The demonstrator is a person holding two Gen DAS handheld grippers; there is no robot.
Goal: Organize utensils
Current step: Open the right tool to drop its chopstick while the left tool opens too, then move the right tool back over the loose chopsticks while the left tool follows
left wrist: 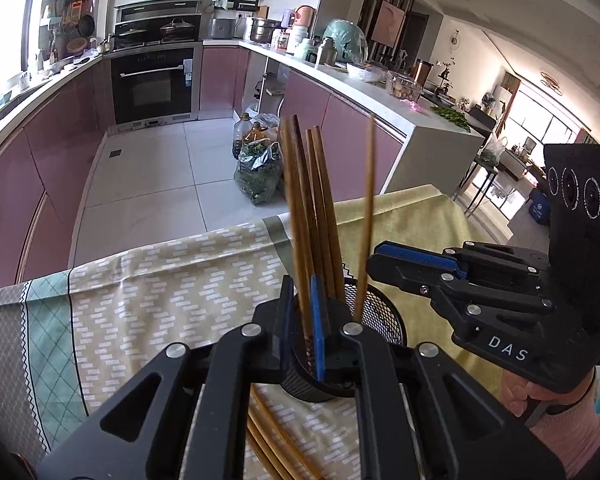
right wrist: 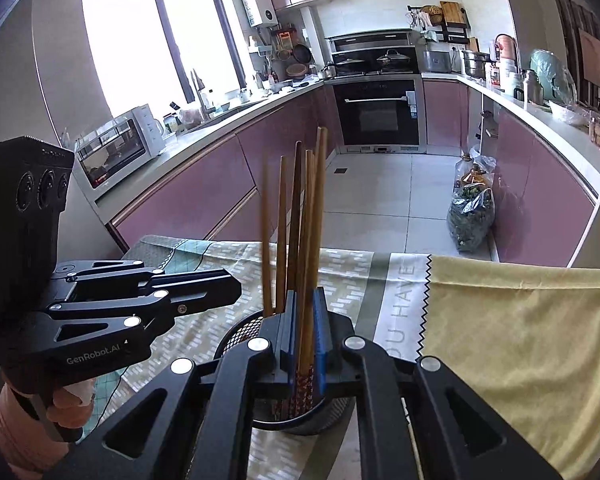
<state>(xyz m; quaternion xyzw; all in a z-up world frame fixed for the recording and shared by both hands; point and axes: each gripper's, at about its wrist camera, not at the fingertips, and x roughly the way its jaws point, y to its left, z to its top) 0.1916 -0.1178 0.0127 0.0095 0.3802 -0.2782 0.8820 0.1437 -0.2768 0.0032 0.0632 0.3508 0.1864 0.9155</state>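
Observation:
A black mesh holder [left wrist: 380,316] stands on the cloth-covered table [left wrist: 160,300] with several wooden chopsticks [left wrist: 320,208] upright in it. My left gripper [left wrist: 302,280] is shut on one dark chopstick [left wrist: 300,216] over the holder. My right gripper [right wrist: 305,300] is shut on a chopstick [right wrist: 314,240] over the same holder [right wrist: 240,334]; its fingers [left wrist: 416,258] show at the right in the left wrist view. The left gripper [right wrist: 236,290] shows at the left in the right wrist view. More chopsticks [left wrist: 272,440] lie on the cloth under my left gripper.
The table's far edge drops to a tiled kitchen floor [left wrist: 148,168]. A yellow cloth [right wrist: 520,332] covers the table's right part. Bags of greens [left wrist: 260,176] and oil bottles stand on the floor by the pink cabinets [left wrist: 44,152].

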